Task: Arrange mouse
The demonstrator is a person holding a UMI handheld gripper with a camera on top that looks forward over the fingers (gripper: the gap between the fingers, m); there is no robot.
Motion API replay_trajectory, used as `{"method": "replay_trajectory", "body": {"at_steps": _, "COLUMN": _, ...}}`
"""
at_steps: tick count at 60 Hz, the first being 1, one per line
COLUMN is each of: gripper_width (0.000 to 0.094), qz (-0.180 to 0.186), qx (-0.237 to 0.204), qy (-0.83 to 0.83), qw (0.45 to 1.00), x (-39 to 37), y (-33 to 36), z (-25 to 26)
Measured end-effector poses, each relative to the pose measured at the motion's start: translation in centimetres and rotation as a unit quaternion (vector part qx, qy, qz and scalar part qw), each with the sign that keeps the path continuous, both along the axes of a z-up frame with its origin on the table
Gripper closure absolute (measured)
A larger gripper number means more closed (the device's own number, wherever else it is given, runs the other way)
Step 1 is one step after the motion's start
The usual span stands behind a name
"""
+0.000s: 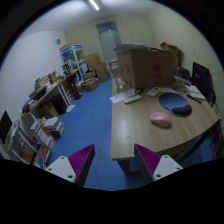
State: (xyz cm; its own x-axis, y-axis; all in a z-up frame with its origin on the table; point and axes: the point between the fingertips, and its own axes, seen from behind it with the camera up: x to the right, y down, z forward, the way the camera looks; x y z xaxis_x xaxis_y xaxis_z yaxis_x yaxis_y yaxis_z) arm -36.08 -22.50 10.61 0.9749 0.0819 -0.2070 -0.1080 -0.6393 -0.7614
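A pink mouse lies on a wooden table, just left of a round dark blue mouse pad. My gripper is high above the blue floor, well short of the table, with the mouse beyond and to the right of the fingers. The two purple-padded fingers stand wide apart with nothing between them.
A large cardboard box stands at the table's far side, with a white keyboard and a monitor nearby. Shelves and clutter line the left wall. Blue floor lies between.
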Motion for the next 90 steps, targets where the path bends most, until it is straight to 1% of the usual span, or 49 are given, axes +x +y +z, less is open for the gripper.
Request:
{"method": "replay_trajectory", "body": {"at_steps": 7, "gripper_width": 0.0122, "qz": -0.012, "qx": -0.002, "qy": -0.005, "qw": 1.000, "x": 1.1, "y": 0.1, "z": -0.1}}
{"method": "replay_trajectory", "body": {"at_steps": 14, "gripper_width": 0.0122, "qz": -0.031, "qx": -0.015, "qy": 0.006, "qw": 0.999, "x": 3.0, "y": 0.0, "z": -0.4}}
{"method": "replay_trajectory", "body": {"at_steps": 21, "gripper_width": 0.0123, "qz": -0.031, "qx": -0.022, "qy": -0.005, "qw": 0.999, "x": 6.4, "y": 1.0, "z": -1.6}}
{"method": "replay_trajectory", "body": {"at_steps": 29, "gripper_width": 0.0130, "qz": -0.030, "qx": -0.015, "qy": -0.053, "qw": 0.998, "x": 12.6, "y": 3.5, "z": -3.6}}
{"method": "replay_trajectory", "body": {"at_steps": 37, "gripper_width": 0.0123, "qz": 0.001, "qx": 0.005, "qy": -0.099, "qw": 0.995, "x": 17.7, "y": 7.9, "z": -5.3}}
{"method": "replay_trajectory", "body": {"at_steps": 41, "gripper_width": 0.0127, "qz": 0.024, "qx": 0.009, "qy": -0.116, "qw": 0.993, "x": 19.4, "y": 10.1, "z": -7.0}}
{"method": "replay_trajectory", "body": {"at_steps": 49, "gripper_width": 0.0132, "qz": 0.053, "qx": 0.012, "qy": -0.139, "qw": 0.989, "x": 21.8, "y": 14.2, "z": -10.2}}
{"method": "replay_trajectory", "body": {"at_steps": 52, "gripper_width": 0.0133, "qz": 0.068, "qx": 0.005, "qy": -0.135, "qw": 0.988, "x": 21.8, "y": 15.0, "z": -11.3}}
{"method": "replay_trajectory", "body": {"at_steps": 54, "gripper_width": 0.0121, "qz": 0.074, "qx": 0.001, "qy": -0.135, "qw": 0.988, "x": 21.9, "y": 15.6, "z": -11.9}}
{"method": "replay_trajectory", "body": {"at_steps": 55, "gripper_width": 0.0073, "qz": 0.079, "qx": 0.005, "qy": -0.130, "qw": 0.988, "x": 21.6, "y": 15.9, "z": -12.0}}
{"method": "replay_trajectory", "body": {"at_steps": 56, "gripper_width": 0.0135, "qz": 0.080, "qx": 0.012, "qy": -0.125, "qw": 0.989, "x": 21.4, "y": 16.4, "z": -11.8}}
{"method": "replay_trajectory", "body": {"at_steps": 62, "gripper_width": 0.0145, "qz": 0.097, "qx": 0.019, "qy": -0.113, "qw": 0.989, "x": 20.6, "y": 18.4, "z": -12.1}}
{"method": "replay_trajectory", "body": {"at_steps": 69, "gripper_width": 0.0174, "qz": 0.090, "qx": 0.029, "qy": -0.095, "qw": 0.991, "x": 19.9, "y": 21.0, "z": -12.1}}
{"method": "replay_trajectory", "body": {"at_steps": 71, "gripper_width": 0.0225, "qz": 0.091, "qx": 0.030, "qy": -0.094, "qw": 0.991, "x": 19.8, "y": 21.6, "z": -12.0}}
{"method": "replay_trajectory", "body": {"at_steps": 72, "gripper_width": 0.0206, "qz": 0.089, "qx": 0.029, "qy": -0.093, "qw": 0.991, "x": 19.7, "y": 21.8, "z": -12.0}}
{"method": "replay_trajectory", "body": {"at_steps": 73, "gripper_width": 0.0256, "qz": 0.087, "qx": 0.028, "qy": -0.093, "qw": 0.991, "x": 19.7, "y": 22.0, "z": -12.0}}
{"method": "replay_trajectory", "body": {"at_steps": 75, "gripper_width": 0.0298, "qz": 0.080, "qx": 0.030, "qy": -0.094, "qw": 0.992, "x": 19.8, "y": 22.6, "z": -12.1}}
{"method": "replay_trajectory", "body": {"at_steps": 76, "gripper_width": 0.0348, "qz": 0.076, "qx": 0.031, "qy": -0.094, "qw": 0.992, "x": 19.9, "y": 22.8, "z": -12.1}}
{"method": "replay_trajectory", "body": {"at_steps": 77, "gripper_width": 0.0418, "qz": 0.072, "qx": 0.032, "qy": -0.094, "qw": 0.992, "x": 19.9, "y": 23.0, "z": -12.1}}
{"method": "replay_trajectory", "body": {"at_steps": 82, "gripper_width": 0.0437, "qz": 0.060, "qx": 0.032, "qy": -0.097, "qw": 0.993, "x": 20.1, "y": 23.1, "z": -12.2}}
{"method": "replay_trajectory", "body": {"at_steps": 87, "gripper_width": 0.0483, "qz": 0.053, "qx": 0.012, "qy": -0.093, "qw": 0.994, "x": 20.1, "y": 22.9, "z": -12.4}}
{"method": "replay_trajectory", "body": {"at_steps": 88, "gripper_width": 0.0476, "qz": 0.052, "qx": 0.008, "qy": -0.092, "qw": 0.994, "x": 20.1, "y": 23.0, "z": -12.4}}
{"method": "replay_trajectory", "body": {"at_steps": 89, "gripper_width": 0.0518, "qz": 0.051, "qx": 0.003, "qy": -0.092, "qw": 0.994, "x": 20.1, "y": 23.0, "z": -12.4}}
{"method": "replay_trajectory", "body": {"at_steps": 90, "gripper_width": 0.0501, "qz": 0.050, "qx": 0.000, "qy": -0.091, "qw": 0.995, "x": 20.1, "y": 23.0, "z": -12.5}}
